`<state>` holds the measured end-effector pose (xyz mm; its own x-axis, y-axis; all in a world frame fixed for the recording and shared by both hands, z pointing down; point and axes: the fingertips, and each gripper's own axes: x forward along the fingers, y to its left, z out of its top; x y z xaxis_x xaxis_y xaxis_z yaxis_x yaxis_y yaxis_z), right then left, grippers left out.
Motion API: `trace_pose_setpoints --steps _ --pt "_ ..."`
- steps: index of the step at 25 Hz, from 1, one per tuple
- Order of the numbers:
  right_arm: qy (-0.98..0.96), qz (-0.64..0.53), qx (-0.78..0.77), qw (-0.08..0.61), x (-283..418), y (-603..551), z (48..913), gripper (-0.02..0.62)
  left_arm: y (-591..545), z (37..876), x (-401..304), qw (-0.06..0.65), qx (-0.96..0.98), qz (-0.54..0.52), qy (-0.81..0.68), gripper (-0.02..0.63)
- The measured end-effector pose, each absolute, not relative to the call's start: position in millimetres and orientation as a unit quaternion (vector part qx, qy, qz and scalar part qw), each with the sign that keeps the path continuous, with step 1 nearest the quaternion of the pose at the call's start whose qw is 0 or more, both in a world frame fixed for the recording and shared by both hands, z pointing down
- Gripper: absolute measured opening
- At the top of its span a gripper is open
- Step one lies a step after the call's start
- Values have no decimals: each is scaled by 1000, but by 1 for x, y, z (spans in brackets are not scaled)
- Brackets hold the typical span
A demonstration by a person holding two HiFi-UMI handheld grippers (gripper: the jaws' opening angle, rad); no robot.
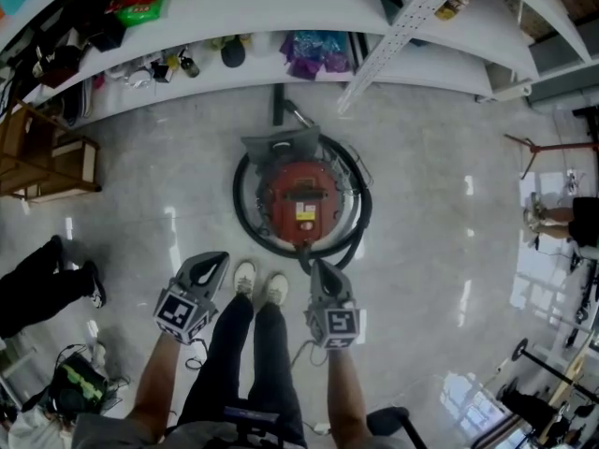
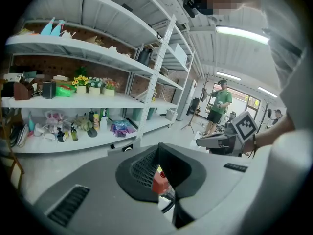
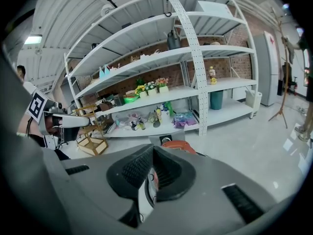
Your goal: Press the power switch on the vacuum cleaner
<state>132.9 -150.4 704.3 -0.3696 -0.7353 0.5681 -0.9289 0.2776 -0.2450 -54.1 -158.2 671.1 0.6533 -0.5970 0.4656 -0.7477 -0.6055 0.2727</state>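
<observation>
The red canister vacuum cleaner stands on the floor in front of my feet, with its black hose coiled round it. Its switch I cannot make out. My left gripper is shut and empty, held left of my shoes, short of the vacuum. My right gripper is also shut, its tip over the hose's near edge. In the left gripper view the jaws stand together, and red vacuum shows through the slit. The right gripper view shows the vacuum's top just past the jaws.
White shelving with bottles, flowers and bags curves behind the vacuum. A wooden crate frame stands at the left, and a tripod stand at the right. A person in black crouches left; another in green stands far off.
</observation>
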Motion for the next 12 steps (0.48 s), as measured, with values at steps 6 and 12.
trace_pose_setpoints --steps 6,12 --pt "-784 282 523 182 126 -148 733 3 -156 700 -56 225 882 173 -377 6" --pt "-782 289 520 184 124 -144 754 3 -152 720 -55 228 882 175 -374 7"
